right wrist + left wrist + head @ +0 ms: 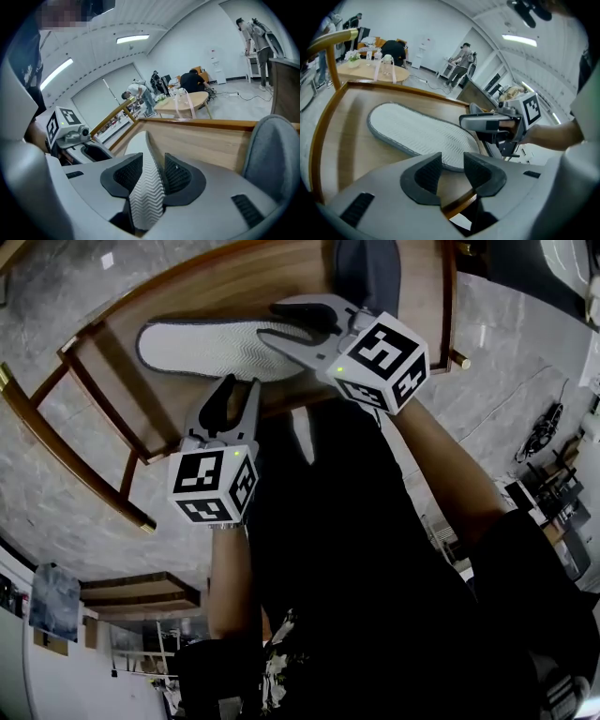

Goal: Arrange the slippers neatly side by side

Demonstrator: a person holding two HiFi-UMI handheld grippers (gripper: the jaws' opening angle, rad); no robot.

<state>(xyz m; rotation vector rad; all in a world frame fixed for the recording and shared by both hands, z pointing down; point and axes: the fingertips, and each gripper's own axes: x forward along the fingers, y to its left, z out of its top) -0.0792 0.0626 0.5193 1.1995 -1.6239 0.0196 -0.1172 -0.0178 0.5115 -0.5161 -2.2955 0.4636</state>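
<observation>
Wooden counter (244, 287) carrying a sole-up slipper (211, 348) with white zigzag tread, near a grey slipper (367, 273). Right tongs (286, 324) stand apart around the sole-up slipper's end, not pressing it. Left tongs (240, 390) stand apart, empty. Marker cubes (214, 486) show black-and-white squares only.

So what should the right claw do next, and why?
Probably close the right claw on the white-soled slipper: its end sits between the open jaws, it lies sole up, and it's at an angle to the grey slipper rather than beside it. The left claw is open and empty.
</observation>
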